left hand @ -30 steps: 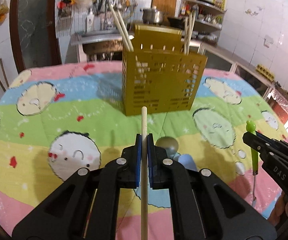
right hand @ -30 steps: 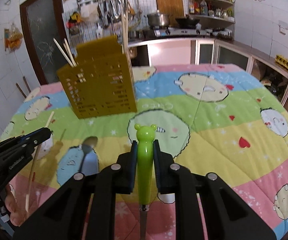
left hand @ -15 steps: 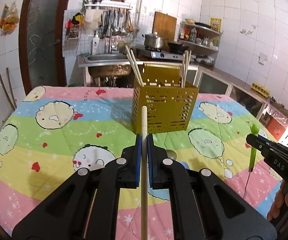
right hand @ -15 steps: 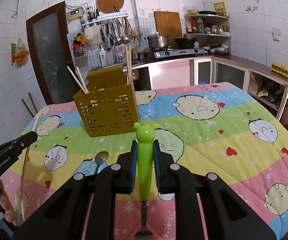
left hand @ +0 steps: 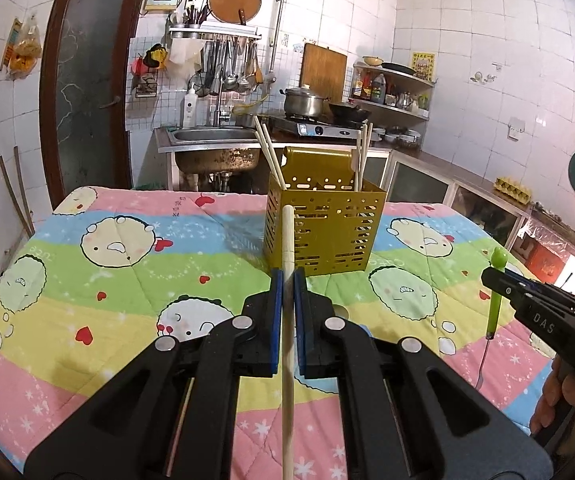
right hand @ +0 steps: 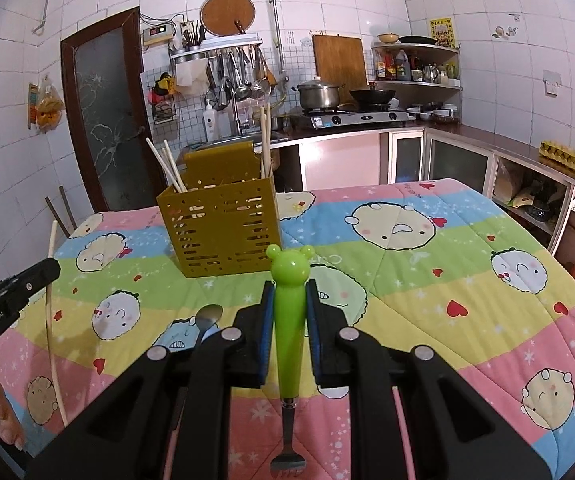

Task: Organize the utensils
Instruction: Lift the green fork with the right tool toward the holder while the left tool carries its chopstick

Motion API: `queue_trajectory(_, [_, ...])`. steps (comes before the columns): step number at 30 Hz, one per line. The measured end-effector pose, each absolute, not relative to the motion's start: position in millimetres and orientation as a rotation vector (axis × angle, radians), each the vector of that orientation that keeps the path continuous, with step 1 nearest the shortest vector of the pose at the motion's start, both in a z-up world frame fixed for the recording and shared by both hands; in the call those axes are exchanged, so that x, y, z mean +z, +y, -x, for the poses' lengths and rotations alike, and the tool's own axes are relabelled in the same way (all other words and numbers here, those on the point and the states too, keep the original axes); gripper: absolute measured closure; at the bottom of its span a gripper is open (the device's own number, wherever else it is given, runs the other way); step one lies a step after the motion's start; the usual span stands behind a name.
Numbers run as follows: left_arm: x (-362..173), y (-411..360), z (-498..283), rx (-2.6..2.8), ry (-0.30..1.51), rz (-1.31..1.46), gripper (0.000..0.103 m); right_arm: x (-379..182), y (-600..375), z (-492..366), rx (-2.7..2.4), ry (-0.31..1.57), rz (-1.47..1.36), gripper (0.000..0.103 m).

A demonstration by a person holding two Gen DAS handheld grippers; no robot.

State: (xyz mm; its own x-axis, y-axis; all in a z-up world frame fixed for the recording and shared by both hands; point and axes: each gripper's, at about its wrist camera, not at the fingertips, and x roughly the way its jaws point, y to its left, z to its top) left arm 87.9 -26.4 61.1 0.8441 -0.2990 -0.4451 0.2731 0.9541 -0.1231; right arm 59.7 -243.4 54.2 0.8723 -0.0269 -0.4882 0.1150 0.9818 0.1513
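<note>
now higher, farther from holder

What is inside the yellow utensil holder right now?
Two pairs of wooden chopsticks stand in the yellow utensil holder, at its left and right ends. Its perforated walls hide anything lower inside.

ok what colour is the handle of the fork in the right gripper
Bright green, with a bear-shaped top, on the fork; clearest in the right wrist view.

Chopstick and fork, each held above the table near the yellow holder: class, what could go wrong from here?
1. The left hand-held gripper pinches the chopstick partway along; the long thin stick might pivot and miss the holder.
2. The right hand-held gripper holds the fork tines down; they could snag the quilt.
3. The spoon still lies loose, easily knocked.
</note>
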Motion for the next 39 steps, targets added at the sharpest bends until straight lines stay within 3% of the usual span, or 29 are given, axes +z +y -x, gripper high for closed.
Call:
queue_trajectory(24, [62.9, -33.7, -109.4, -0.338, 0.456, 0.084, 0.099, 70.2, -232.8, -64.5, -0.035, 0.444, -0.153, 0.087])
queue_trajectory(39, [95.0, -43.6, -130.9, -0.352, 0.403, 0.060, 0.099, 91.9, -232.1, -79.4, -0.009, 0.392, -0.145, 0.087])
